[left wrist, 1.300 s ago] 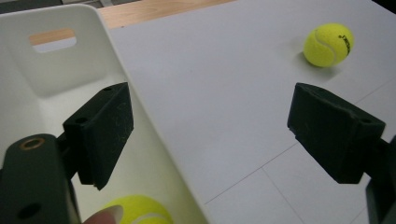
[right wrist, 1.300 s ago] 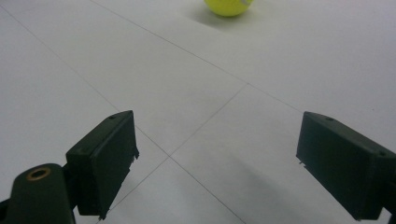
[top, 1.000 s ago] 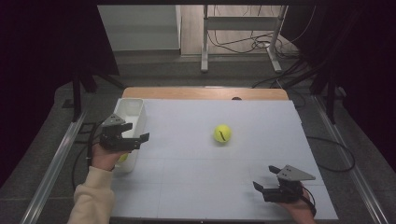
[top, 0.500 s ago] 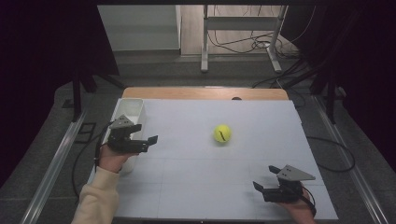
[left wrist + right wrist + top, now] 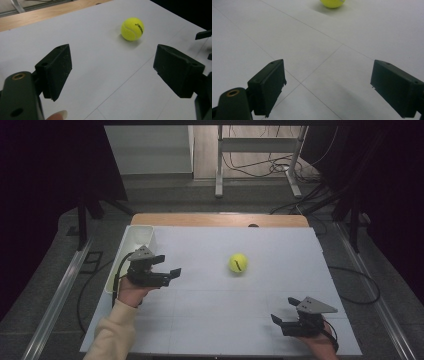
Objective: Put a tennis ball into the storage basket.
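A yellow-green tennis ball [image 5: 238, 263] rests on the white table top [image 5: 210, 320], right of centre and towards the far side. My left gripper [image 5: 169, 265] hovers over the table's left part, pointing right towards the ball and well short of it. Its jaws are open, have just been closing slightly, and hold nothing. In the left gripper view the ball [image 5: 132, 28] lies ahead beyond the left gripper [image 5: 111, 62]. My right gripper [image 5: 283, 310] sits near the front right corner, open and empty. The ball [image 5: 332, 3] is at the top edge of the right gripper view, far beyond the right gripper [image 5: 327, 75].
A white bin [image 5: 137, 237] stands along the table's left edge, just behind my left hand. A wooden strip [image 5: 220, 219] runs along the table's far edge. Metal stand legs and cables lie on the floor beyond. The other gripper's black tip [image 5: 203, 35] shows at the left gripper view's right edge.
My left hand has moved to the right, from over the white bin out onto the table towards the ball. The right gripper and the ball have stayed put.
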Action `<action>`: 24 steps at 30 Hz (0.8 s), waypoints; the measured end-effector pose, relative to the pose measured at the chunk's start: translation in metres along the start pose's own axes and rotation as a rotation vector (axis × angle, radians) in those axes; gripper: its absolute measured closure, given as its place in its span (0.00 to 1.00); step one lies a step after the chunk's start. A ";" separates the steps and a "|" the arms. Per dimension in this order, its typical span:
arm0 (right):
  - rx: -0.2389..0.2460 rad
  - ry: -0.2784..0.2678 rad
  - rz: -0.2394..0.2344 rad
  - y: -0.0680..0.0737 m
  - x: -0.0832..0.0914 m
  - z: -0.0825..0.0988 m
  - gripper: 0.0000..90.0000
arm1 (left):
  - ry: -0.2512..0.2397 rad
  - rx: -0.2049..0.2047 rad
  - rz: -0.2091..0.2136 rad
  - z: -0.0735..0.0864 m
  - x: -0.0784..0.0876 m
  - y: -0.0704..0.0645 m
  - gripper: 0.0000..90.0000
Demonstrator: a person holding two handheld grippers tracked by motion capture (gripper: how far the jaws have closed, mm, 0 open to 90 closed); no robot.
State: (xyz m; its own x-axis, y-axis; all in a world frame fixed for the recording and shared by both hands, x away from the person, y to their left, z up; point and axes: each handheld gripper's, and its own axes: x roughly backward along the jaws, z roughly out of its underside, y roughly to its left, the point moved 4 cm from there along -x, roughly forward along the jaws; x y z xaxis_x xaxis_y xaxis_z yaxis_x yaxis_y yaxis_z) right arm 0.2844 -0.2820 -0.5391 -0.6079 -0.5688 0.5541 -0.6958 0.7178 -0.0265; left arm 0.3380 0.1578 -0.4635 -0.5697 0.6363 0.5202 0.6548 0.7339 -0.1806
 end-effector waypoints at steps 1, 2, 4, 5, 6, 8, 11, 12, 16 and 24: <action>0.000 0.000 0.000 0.000 0.000 0.000 0.14 | 0.004 -0.003 0.004 0.000 -0.003 -0.003 0.18; -0.001 0.000 0.001 0.000 0.000 0.000 0.14 | 0.007 -0.006 0.007 0.000 -0.005 -0.004 0.18; -0.001 -0.001 0.001 0.000 0.000 0.000 0.14 | 0.015 -0.013 0.012 0.000 -0.008 -0.007 0.18; -0.001 -0.001 0.001 0.000 0.000 0.000 0.14 | 0.017 -0.015 0.012 0.000 -0.010 -0.009 0.18; -0.001 -0.001 0.002 0.000 0.000 0.000 0.14 | 0.021 -0.018 0.013 0.000 -0.012 -0.011 0.18; -0.001 0.000 0.001 0.000 0.000 0.000 0.14 | 0.027 -0.025 0.020 0.000 -0.016 -0.013 0.18; 0.000 0.001 0.001 0.000 0.000 0.000 0.14 | 0.035 -0.032 0.023 -0.001 -0.020 -0.016 0.18; 0.000 0.001 0.001 0.000 0.000 0.000 0.14 | 0.038 -0.036 0.026 -0.001 -0.023 -0.018 0.18; -0.001 0.000 0.001 0.000 0.000 0.000 0.14 | 0.037 -0.037 0.034 -0.004 -0.030 -0.022 0.18; -0.002 -0.002 0.000 0.000 0.001 0.000 0.14 | 0.042 -0.058 0.045 -0.015 -0.047 -0.031 0.18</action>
State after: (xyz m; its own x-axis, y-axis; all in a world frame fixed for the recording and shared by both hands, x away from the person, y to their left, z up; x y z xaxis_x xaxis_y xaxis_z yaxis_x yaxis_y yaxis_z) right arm 0.2841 -0.2828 -0.5386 -0.6088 -0.5695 0.5522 -0.6950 0.7186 -0.0252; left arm 0.3518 0.1020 -0.4703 -0.5185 0.6570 0.5473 0.7075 0.6891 -0.1569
